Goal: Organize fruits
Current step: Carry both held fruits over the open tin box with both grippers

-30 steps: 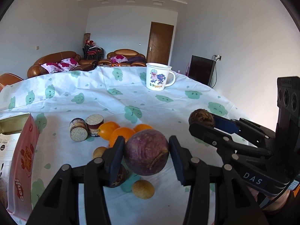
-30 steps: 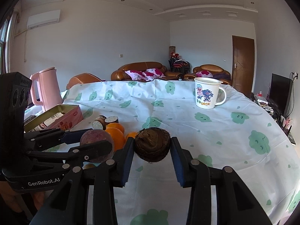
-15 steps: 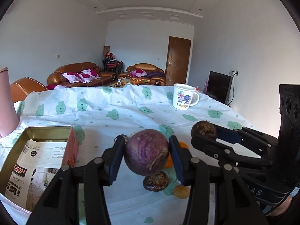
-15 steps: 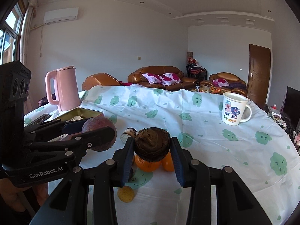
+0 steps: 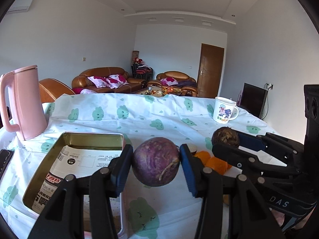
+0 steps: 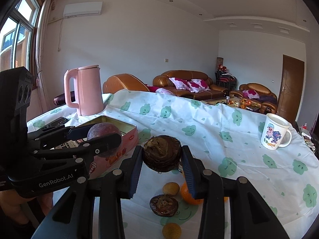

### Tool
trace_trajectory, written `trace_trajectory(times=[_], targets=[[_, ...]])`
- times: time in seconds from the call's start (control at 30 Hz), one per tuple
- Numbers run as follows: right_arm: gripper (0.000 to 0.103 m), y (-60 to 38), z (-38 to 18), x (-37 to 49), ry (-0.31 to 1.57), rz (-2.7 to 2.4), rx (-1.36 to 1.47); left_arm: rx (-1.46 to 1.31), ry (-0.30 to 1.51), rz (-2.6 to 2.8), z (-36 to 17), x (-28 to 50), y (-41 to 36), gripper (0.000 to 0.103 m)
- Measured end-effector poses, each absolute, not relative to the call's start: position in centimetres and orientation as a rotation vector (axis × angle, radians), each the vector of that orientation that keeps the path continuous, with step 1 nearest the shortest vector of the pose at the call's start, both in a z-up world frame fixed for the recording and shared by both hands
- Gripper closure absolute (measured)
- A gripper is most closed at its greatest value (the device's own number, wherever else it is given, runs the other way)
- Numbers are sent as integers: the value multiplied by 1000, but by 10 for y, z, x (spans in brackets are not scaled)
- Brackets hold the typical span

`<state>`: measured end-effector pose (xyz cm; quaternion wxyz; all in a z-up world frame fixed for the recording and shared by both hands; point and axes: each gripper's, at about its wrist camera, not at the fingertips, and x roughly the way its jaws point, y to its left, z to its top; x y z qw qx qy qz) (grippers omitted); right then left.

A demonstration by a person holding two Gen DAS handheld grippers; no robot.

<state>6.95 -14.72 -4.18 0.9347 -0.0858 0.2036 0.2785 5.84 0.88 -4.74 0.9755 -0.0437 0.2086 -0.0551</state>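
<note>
My left gripper (image 5: 156, 164) is shut on a round purple fruit (image 5: 156, 164) and holds it above the cloth, just right of an open pink tin box (image 5: 75, 169). My right gripper (image 6: 161, 154) is shut on a dark brown wrinkled fruit (image 6: 161, 153) held in the air; it also shows in the left wrist view (image 5: 225, 137). On the table below lie another dark brown fruit (image 6: 163, 205), oranges (image 6: 189, 195) and two small yellow-brown fruits (image 6: 170, 188). The purple fruit also shows in the right wrist view (image 6: 103, 133), over the tin (image 6: 119, 139).
A pink kettle (image 5: 24, 103) stands at the far left behind the tin. A white cartoon mug (image 5: 224, 112) stands at the far right. A dark phone-like item (image 5: 5, 159) lies left of the tin. The tin holds printed paper packets (image 5: 79, 165). The tablecloth (image 5: 139, 115) has green cloud prints.
Both grippers have swung left with their fruits, away from the fruit pile. The tin box and pink kettle have come into view, and the purple fruit is now beside the tin.
</note>
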Motion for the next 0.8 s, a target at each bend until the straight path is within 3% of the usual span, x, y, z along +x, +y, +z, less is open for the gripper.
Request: trace_trajectory(times=[0.8], targets=[[62,-35,-56,98,498,749,-239,-116,454,104,-59,58,104,53]])
